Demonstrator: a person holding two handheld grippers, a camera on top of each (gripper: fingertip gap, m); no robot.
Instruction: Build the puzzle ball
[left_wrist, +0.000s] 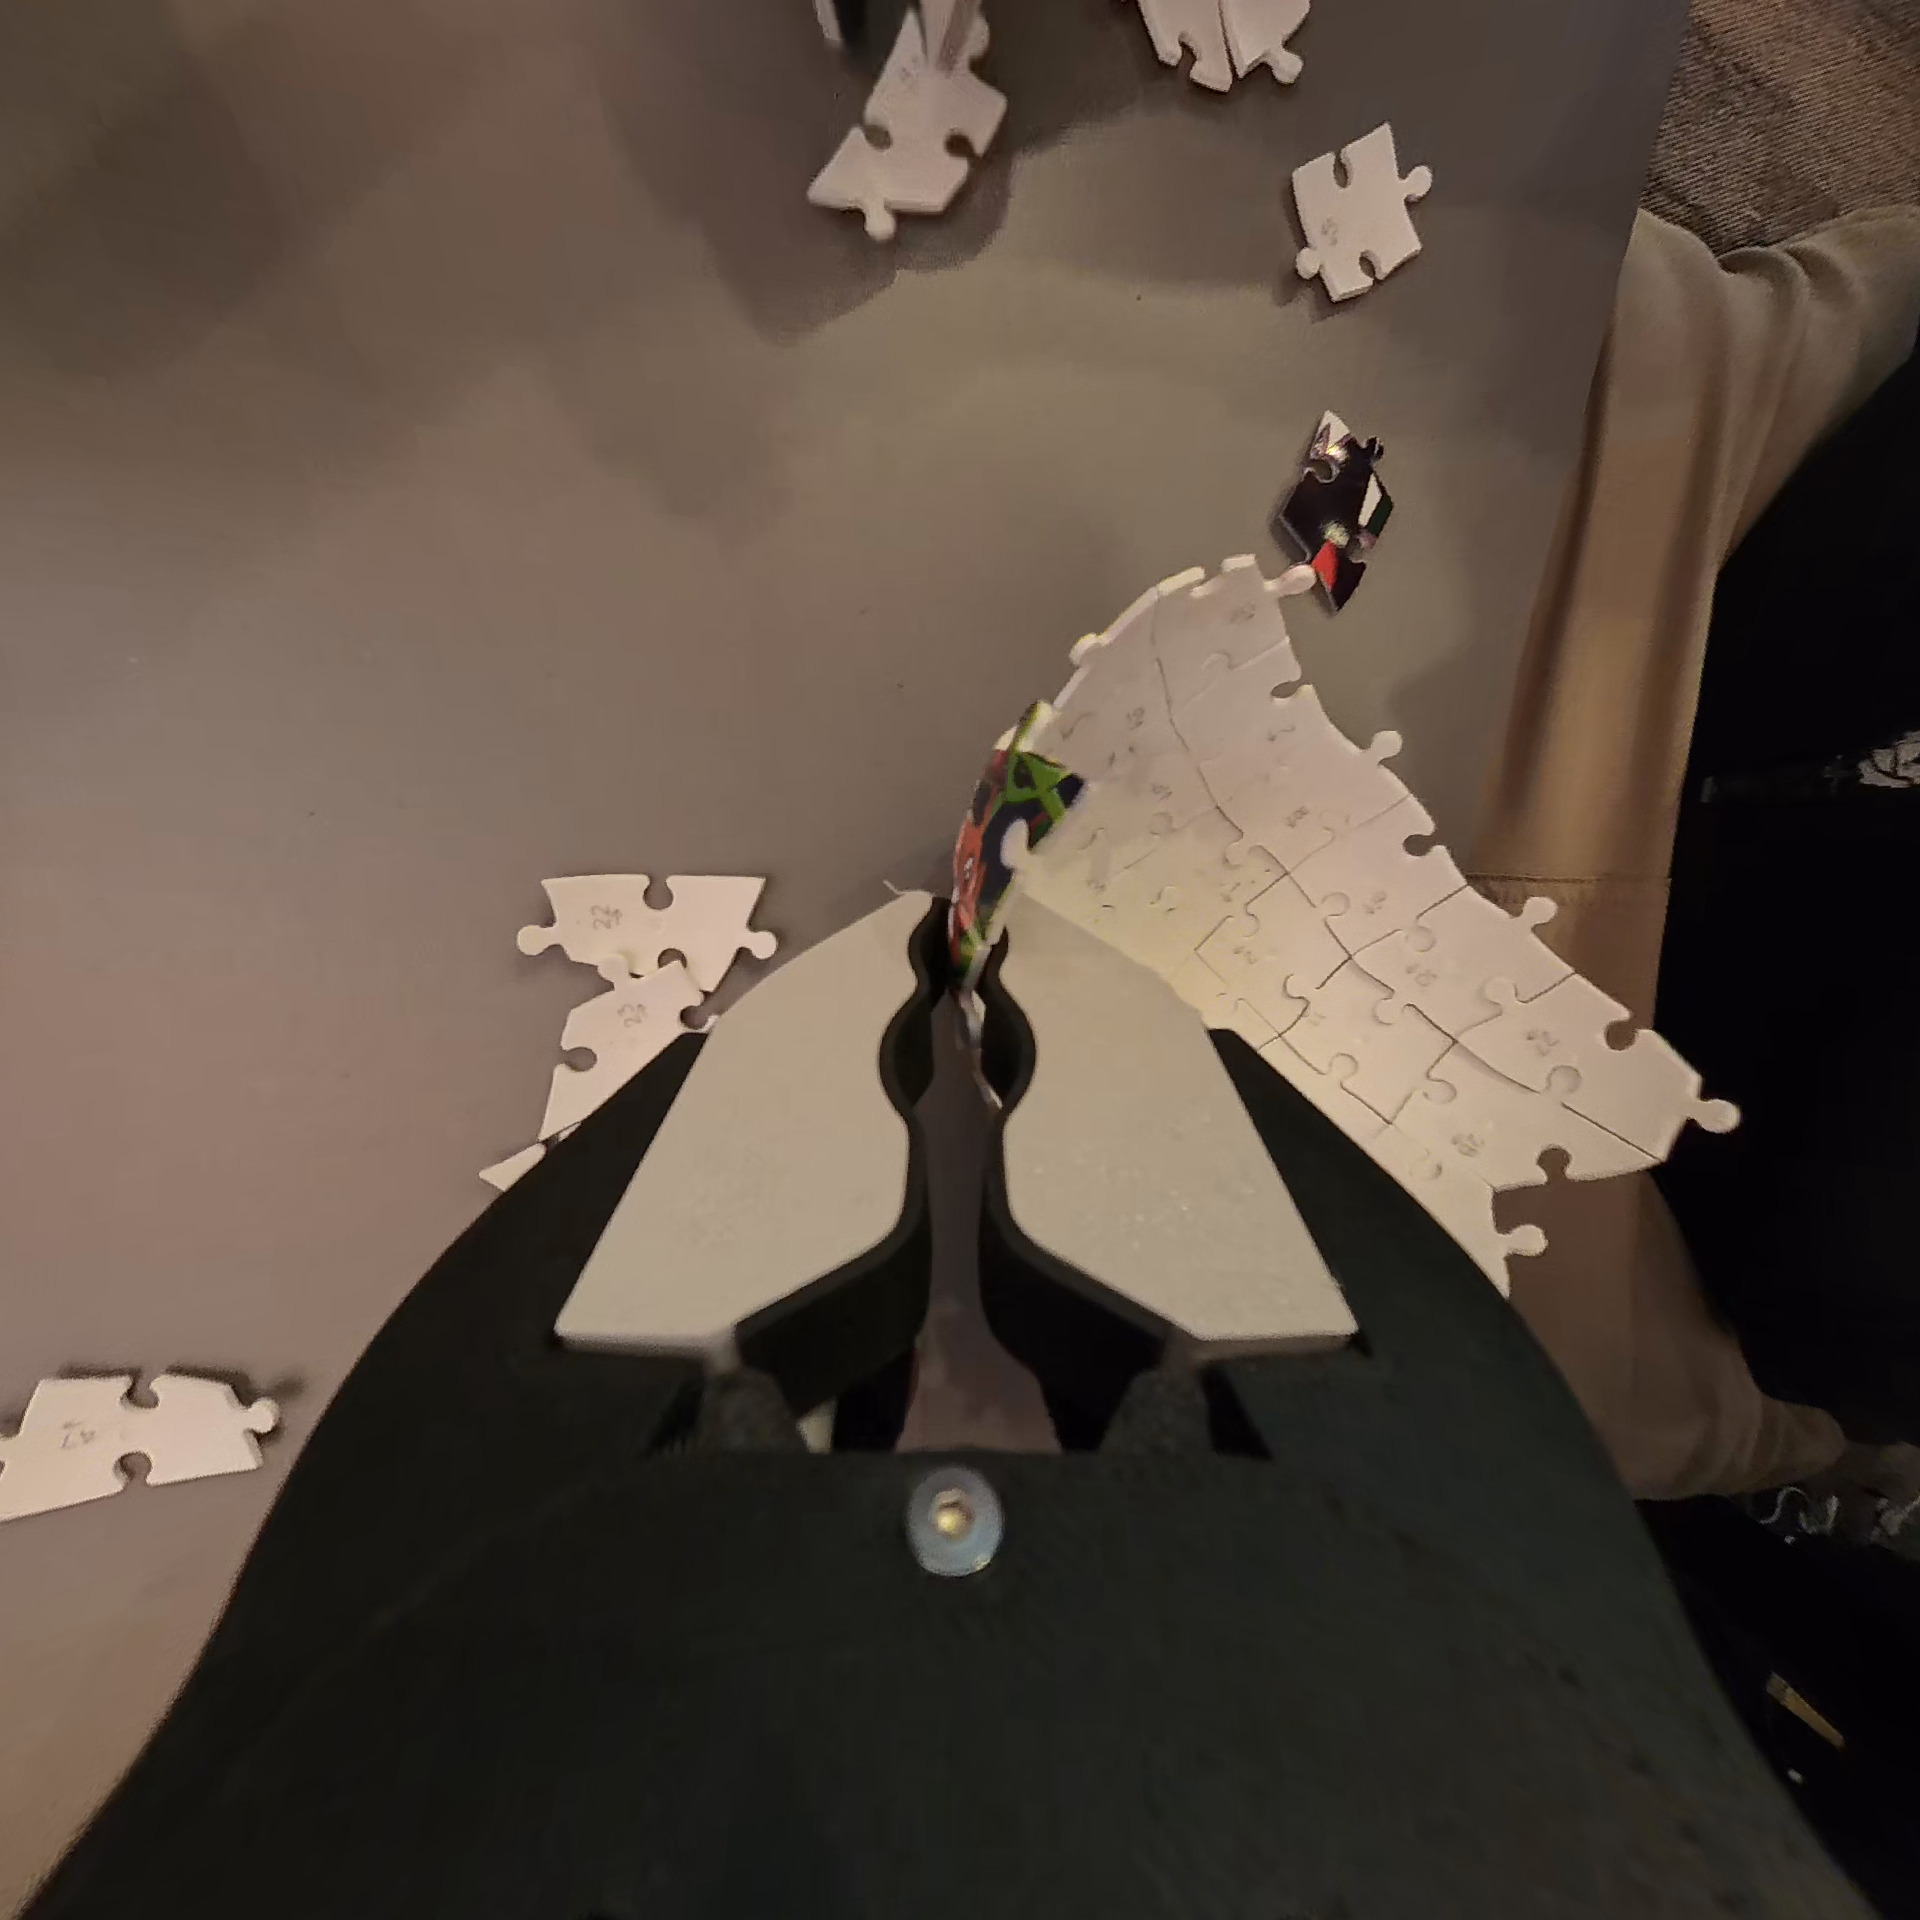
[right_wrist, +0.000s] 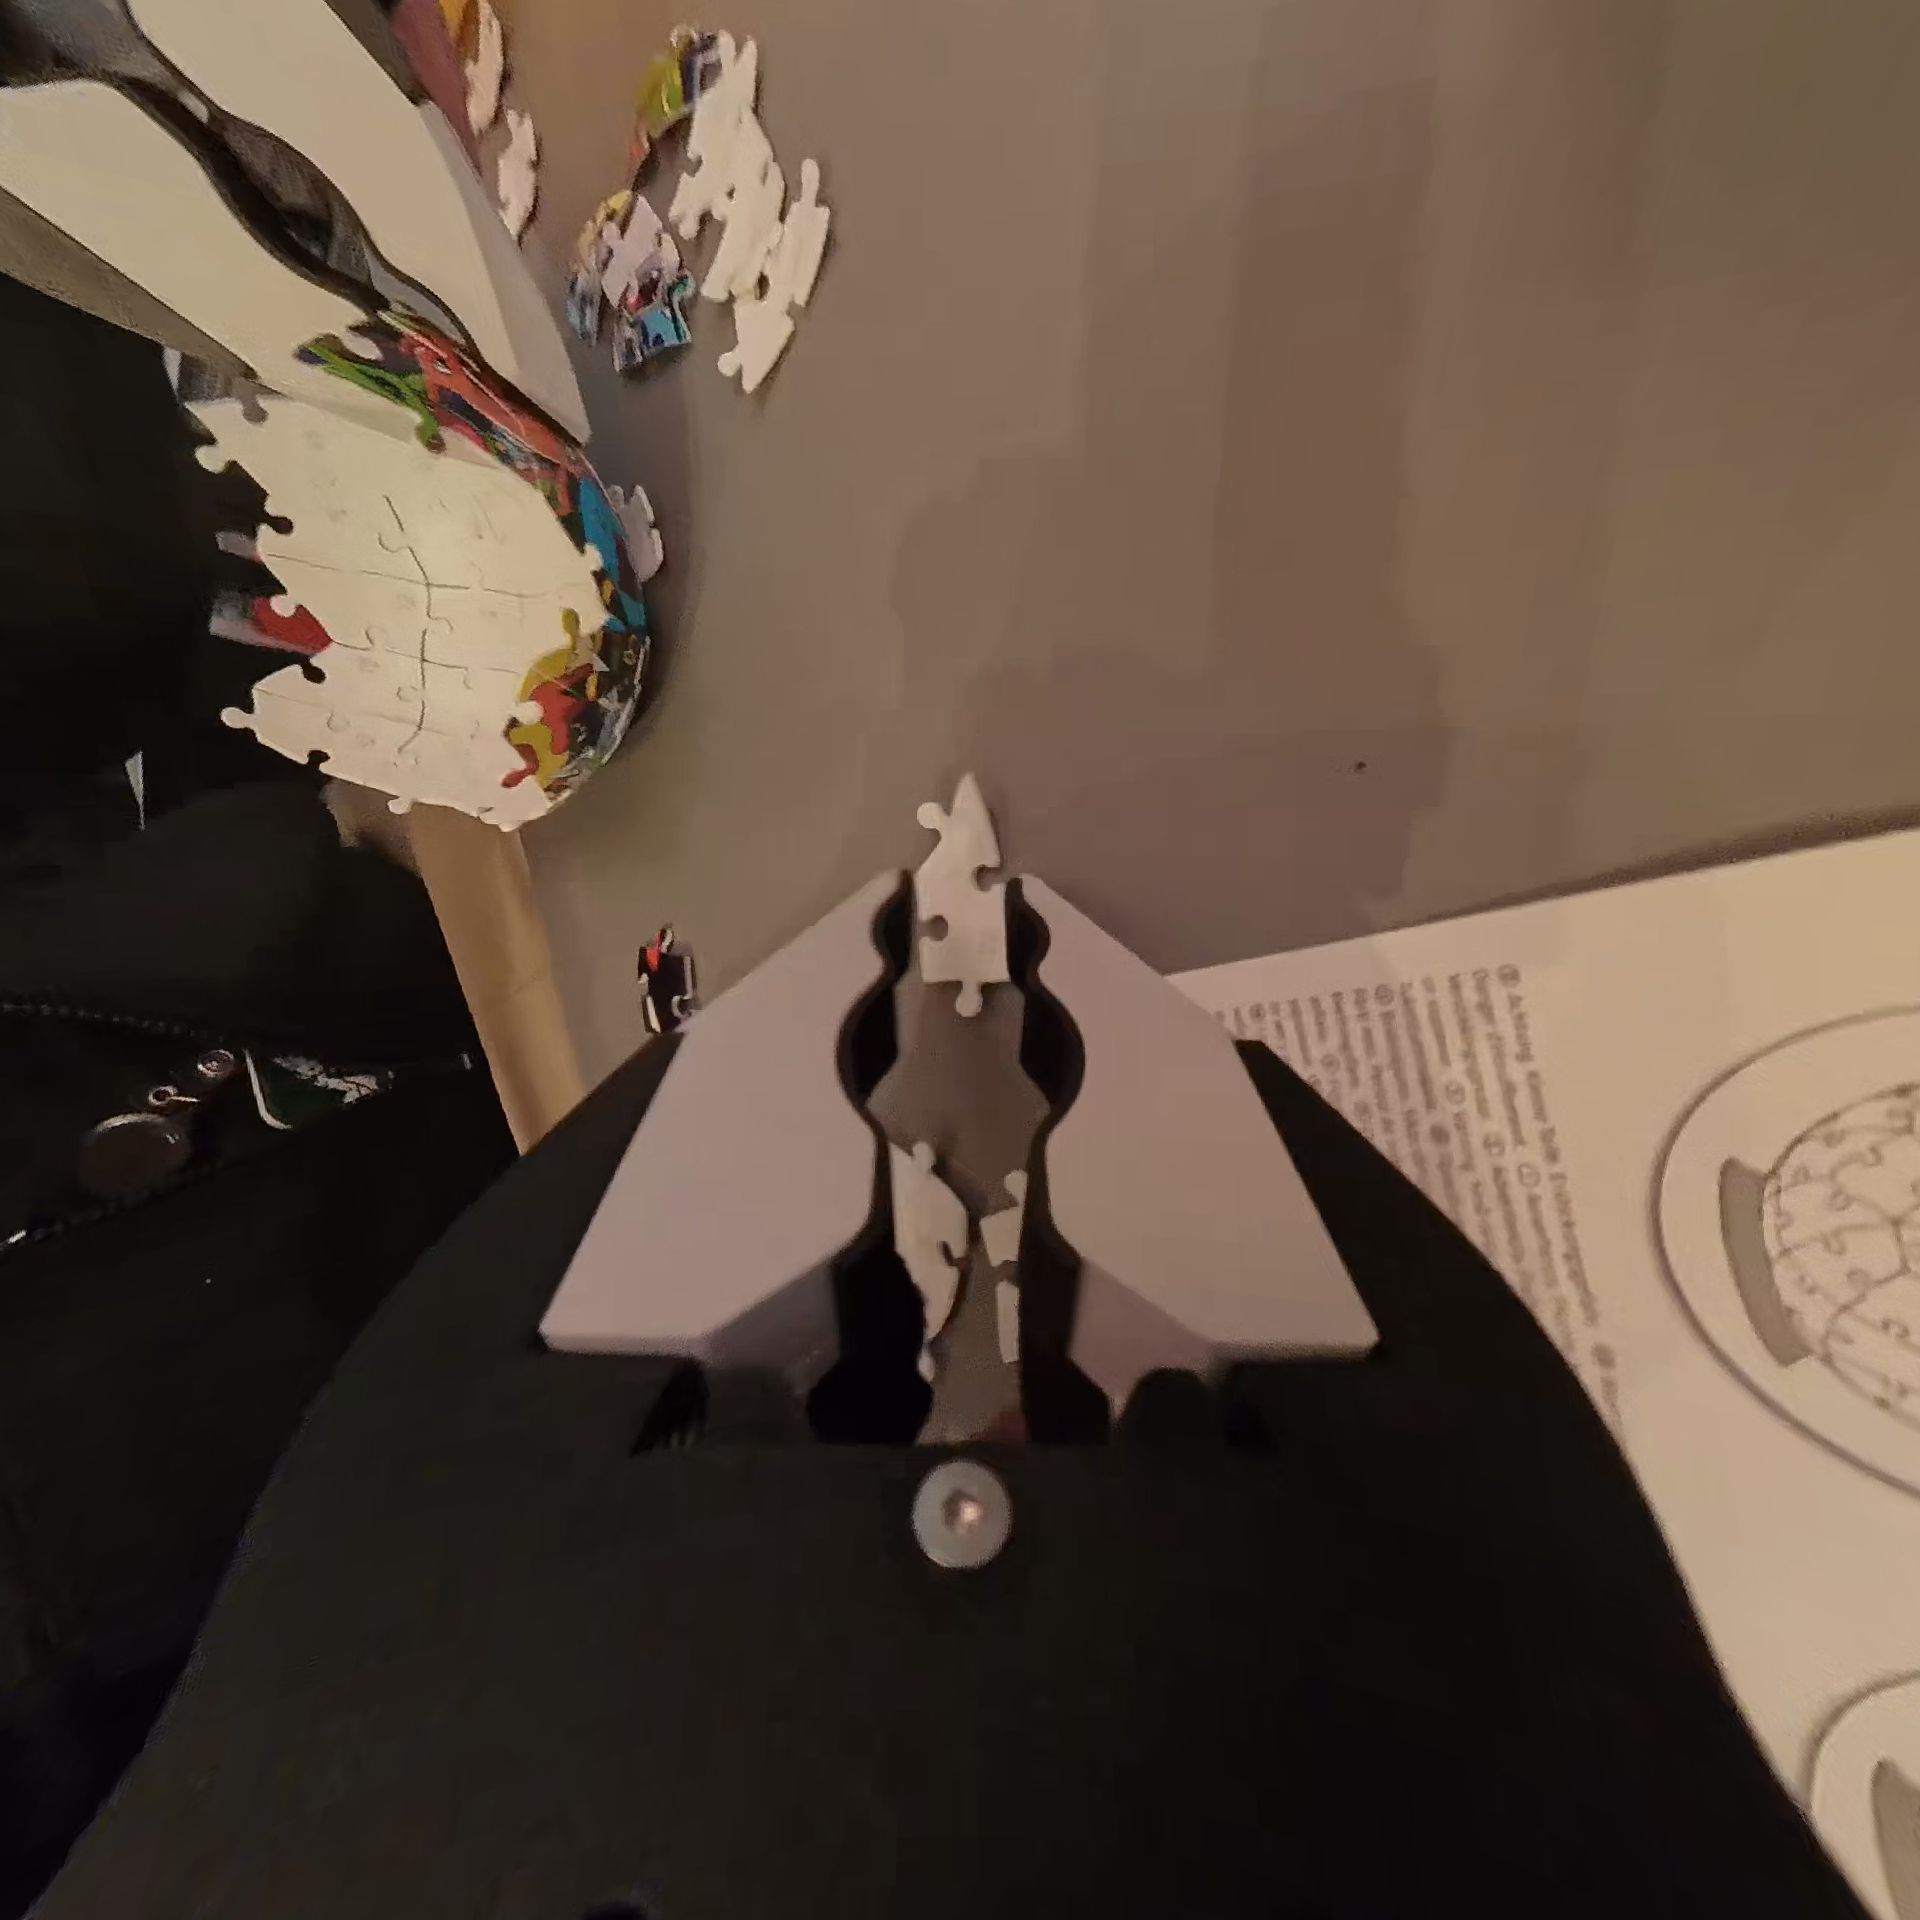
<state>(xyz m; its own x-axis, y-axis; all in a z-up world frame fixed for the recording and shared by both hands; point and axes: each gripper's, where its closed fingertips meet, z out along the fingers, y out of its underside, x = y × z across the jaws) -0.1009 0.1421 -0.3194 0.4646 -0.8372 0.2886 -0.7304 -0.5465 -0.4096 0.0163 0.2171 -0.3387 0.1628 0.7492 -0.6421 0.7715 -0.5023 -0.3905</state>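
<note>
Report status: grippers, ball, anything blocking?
Left gripper shut on the half-built puzzle ball rim. Right gripper shut on one loose white piece. Nothing seen between them.

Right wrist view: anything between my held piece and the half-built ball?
Only bare grey table separates the white piece in the right gripper from the partial ball, up-left in the left gripper.
</note>
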